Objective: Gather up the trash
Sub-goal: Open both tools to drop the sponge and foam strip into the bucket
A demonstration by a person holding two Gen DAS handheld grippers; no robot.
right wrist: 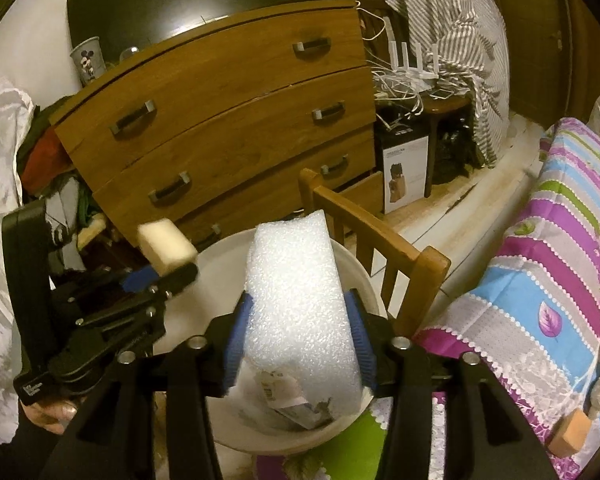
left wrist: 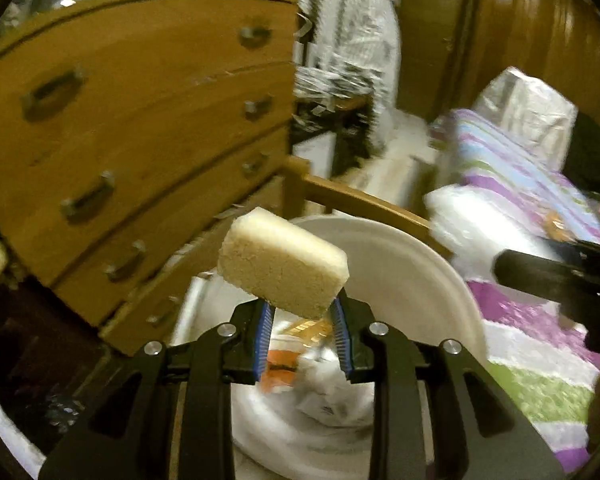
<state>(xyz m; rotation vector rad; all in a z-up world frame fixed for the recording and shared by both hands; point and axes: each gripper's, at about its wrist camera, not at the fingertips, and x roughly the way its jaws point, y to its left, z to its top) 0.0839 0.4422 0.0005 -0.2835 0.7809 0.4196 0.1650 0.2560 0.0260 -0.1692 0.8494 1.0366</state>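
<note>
Right claw wide around foam block; left claw narrow on sponge.

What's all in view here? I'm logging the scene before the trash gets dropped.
sponge: 1, beige, held over the bin
foam: 1, white, held over the bin
bin: 1, white, below both grippers, wrappers inside
dresser: 1, brown wood, behind the bin
chair: 1, wood, beside the bin
bedspread: 1, striped purple, blue and green, right
cup: 1, printed, on the dresser
box: 1, white, on the floor
left gripper: black, blue fingers, shut on sponge
right gripper: black, blue fingers, shut on foam
</note>
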